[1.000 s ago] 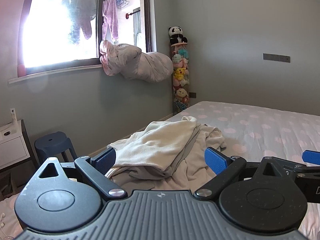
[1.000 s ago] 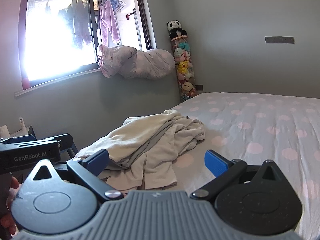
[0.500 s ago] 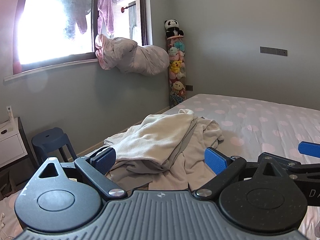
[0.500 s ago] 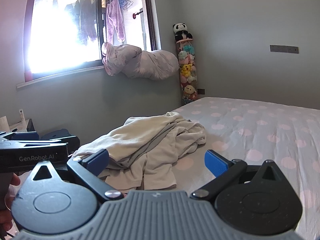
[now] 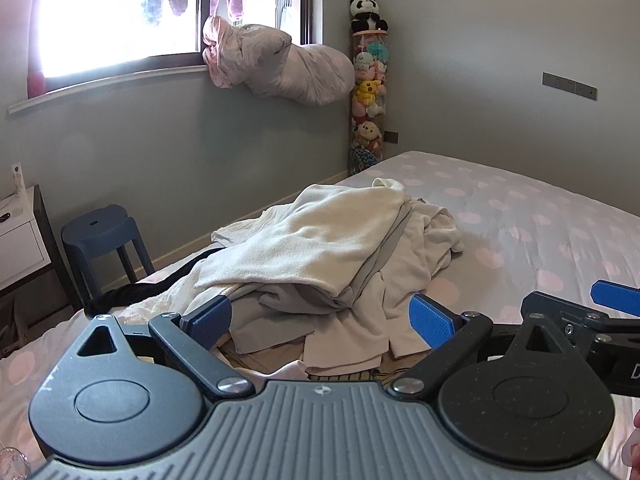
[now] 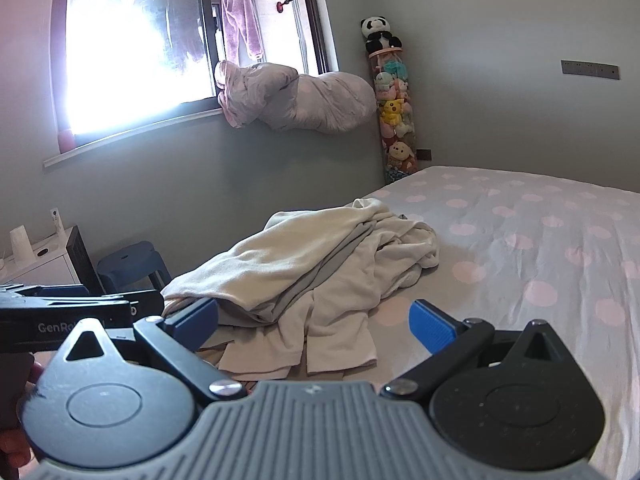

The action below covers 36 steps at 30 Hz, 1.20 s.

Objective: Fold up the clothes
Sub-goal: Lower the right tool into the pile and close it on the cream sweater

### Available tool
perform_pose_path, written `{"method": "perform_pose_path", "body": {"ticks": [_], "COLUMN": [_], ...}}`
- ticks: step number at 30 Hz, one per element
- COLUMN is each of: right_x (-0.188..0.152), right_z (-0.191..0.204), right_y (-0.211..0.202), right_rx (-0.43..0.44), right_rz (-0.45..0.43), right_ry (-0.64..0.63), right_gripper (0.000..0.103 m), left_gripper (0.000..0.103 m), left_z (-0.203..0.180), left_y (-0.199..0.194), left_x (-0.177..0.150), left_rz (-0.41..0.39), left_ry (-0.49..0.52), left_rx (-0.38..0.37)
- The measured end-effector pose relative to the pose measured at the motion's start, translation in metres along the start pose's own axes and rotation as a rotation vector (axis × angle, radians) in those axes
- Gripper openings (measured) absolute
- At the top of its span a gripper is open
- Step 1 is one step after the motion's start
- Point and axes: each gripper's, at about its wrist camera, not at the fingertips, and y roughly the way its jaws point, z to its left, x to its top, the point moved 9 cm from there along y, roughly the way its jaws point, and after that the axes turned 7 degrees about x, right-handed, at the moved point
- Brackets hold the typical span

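Note:
A rumpled pile of cream and grey clothes (image 5: 332,248) lies on the left part of the bed, with a black garment (image 5: 160,284) at its left edge. My left gripper (image 5: 320,316) is open and empty, just short of the pile's near edge. The pile also shows in the right wrist view (image 6: 312,264). My right gripper (image 6: 314,318) is open and empty, over the pile's near right corner. The right gripper's blue fingertip (image 5: 616,298) shows at the right of the left wrist view, and the left gripper's body (image 6: 68,308) at the left of the right wrist view.
The bed has a grey sheet with pink dots (image 6: 540,248). A blue stool (image 5: 100,236) and a white nightstand (image 5: 20,236) stand left of the bed. A bundled quilt (image 5: 280,64) hangs at the window sill. A tube of plush toys (image 5: 366,92) stands in the corner.
Both grippers have moved forward and a little lower toward the clothes pile, which now looks larger and nearer. Both stay open and empty.

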Motion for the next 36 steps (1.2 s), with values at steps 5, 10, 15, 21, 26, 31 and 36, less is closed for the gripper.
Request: {"method": "perform_pose_path", "body": {"ticks": [5, 10, 15, 21, 26, 31, 36], "right_x": [0.004, 0.007, 0.007, -0.002, -0.011, -0.018, -0.023], "right_z": [-0.006, -0.013, -0.009, 0.013, 0.035, 0.048, 0.058], "right_y": [0.029, 0.063, 0.101, 0.154, 0.189, 0.220, 0.243], "right_rx": [0.035, 0.060, 0.102, 0.178, 0.242, 0.267, 0.280], "right_rz": [0.051, 0.108, 0.168, 0.272, 0.341, 0.387, 0.413], "right_ry": [-0.020, -0.034, -0.083, -0.163, -0.237, -0.300, -0.330], "right_gripper": [0.102, 0.102, 0.100, 0.080, 0.070, 0.066, 0.054], "left_gripper": [0.097, 0.097, 0.097, 0.091, 0.079, 0.078, 0.078], "left_z": [0.005, 0.014, 0.027, 0.044, 0.060, 0.072, 0.078], "left_y": [0.021, 0.050, 0.080, 0.115, 0.141, 0.157, 0.166], "left_x": [-0.004, -0.012, -0.022, -0.029, -0.035, -0.038, -0.043], "left_rz": [0.044, 0.107, 0.168, 0.238, 0.289, 0.314, 0.334], "left_ry": [-0.004, -0.017, -0.039, -0.062, -0.085, -0.113, -0.147], "left_rx": [0.015, 0.040, 0.077, 0.135, 0.187, 0.229, 0.252]}}
